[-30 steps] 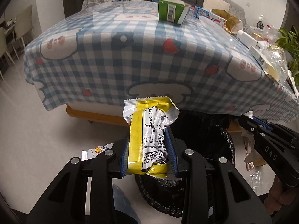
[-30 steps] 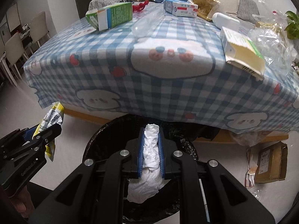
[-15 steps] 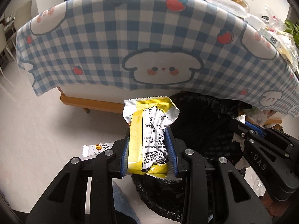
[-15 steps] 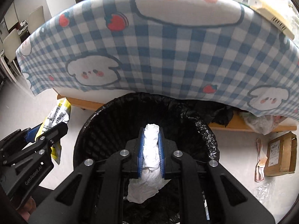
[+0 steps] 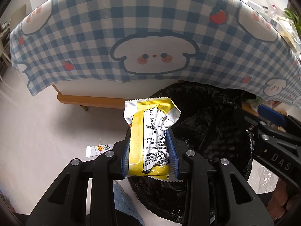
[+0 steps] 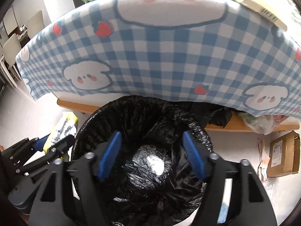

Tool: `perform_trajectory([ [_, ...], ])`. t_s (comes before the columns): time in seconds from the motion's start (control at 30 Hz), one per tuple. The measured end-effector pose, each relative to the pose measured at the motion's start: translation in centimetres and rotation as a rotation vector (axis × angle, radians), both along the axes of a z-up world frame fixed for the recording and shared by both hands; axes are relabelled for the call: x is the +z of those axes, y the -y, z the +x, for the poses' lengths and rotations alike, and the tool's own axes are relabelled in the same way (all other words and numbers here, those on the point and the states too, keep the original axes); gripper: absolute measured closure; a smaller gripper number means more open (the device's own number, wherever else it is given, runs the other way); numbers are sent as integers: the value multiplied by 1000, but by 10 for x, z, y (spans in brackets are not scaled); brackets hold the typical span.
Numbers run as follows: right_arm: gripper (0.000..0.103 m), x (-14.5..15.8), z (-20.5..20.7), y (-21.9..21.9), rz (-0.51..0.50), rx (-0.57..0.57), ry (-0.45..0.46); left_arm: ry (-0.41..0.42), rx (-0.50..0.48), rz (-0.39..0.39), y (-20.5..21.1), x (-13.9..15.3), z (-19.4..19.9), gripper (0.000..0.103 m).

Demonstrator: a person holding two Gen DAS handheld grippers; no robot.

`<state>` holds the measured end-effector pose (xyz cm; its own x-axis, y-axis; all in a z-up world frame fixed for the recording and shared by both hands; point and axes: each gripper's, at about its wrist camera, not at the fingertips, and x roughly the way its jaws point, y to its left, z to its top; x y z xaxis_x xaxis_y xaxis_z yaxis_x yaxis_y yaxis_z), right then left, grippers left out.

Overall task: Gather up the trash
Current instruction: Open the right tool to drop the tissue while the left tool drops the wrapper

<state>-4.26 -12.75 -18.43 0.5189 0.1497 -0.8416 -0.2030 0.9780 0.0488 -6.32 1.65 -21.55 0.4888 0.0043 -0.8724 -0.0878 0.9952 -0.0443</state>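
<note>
The trash bin (image 6: pixel 143 150), lined with a black bag, stands on the floor just under the hanging edge of the blue checked tablecloth (image 6: pixel 169 56). Directly above the bin is the right gripper (image 6: pixel 150 154); its jaws have just been opening and now stand wide apart with nothing between them. A crumpled white tissue (image 6: pixel 155 164) lies at the bottom of the bin. The left gripper (image 5: pixel 149 154) is at the left rim of the bin, and its blue pads are pressed on a yellow and white snack wrapper (image 5: pixel 148 131), which stands upright between them. On the floor left of the bin lies a small white wrapper (image 5: pixel 98 148). A cardboard box (image 6: pixel 284 154) sits on the floor to the right of the bin.
</note>
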Motion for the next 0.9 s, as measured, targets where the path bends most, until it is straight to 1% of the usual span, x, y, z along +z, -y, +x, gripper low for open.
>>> perform_trajectory([
  [0.07, 16, 7, -2, 10, -2, -14, 24, 3, -3, -14, 2, 3, 0, 70],
  [0.1, 13, 9, -2, 16, -11, -23, 36, 5, -7, -16, 4, 4, 1, 70],
  [0.13, 8, 12, -3, 21, -19, -33, 46, 11, -10, -18, 6, 6, 1, 70],
  [0.27, 8, 17, -5, 44, -37, -62, 60, 32, -38, -21, 22, 14, 4, 70],
  [0.33, 8, 19, -6, 57, -51, -79, 62, 33, -56, -20, 32, 15, 5, 70],
  [0.43, 8, 21, -7, 74, -34, -112, 57, 31, -81, -13, 47, 14, 7, 70],
  [0.5, 8, 21, -10, 83, -46, -123, 60, 28, -102, -1, 59, 13, 8, 69],
  [0.8, 8, 18, -18, 105, -75, -144, 55, 10, -156, 6, 96, 3, 10, 69],
  [0.83, 8, 18, -18, 107, -72, -146, 54, 9, -160, 5, 98, 2, 10, 67],
  [0.9, 8, 18, -19, 110, -72, -150, 53, 12, -168, 14, 103, 2, 9, 61],
])
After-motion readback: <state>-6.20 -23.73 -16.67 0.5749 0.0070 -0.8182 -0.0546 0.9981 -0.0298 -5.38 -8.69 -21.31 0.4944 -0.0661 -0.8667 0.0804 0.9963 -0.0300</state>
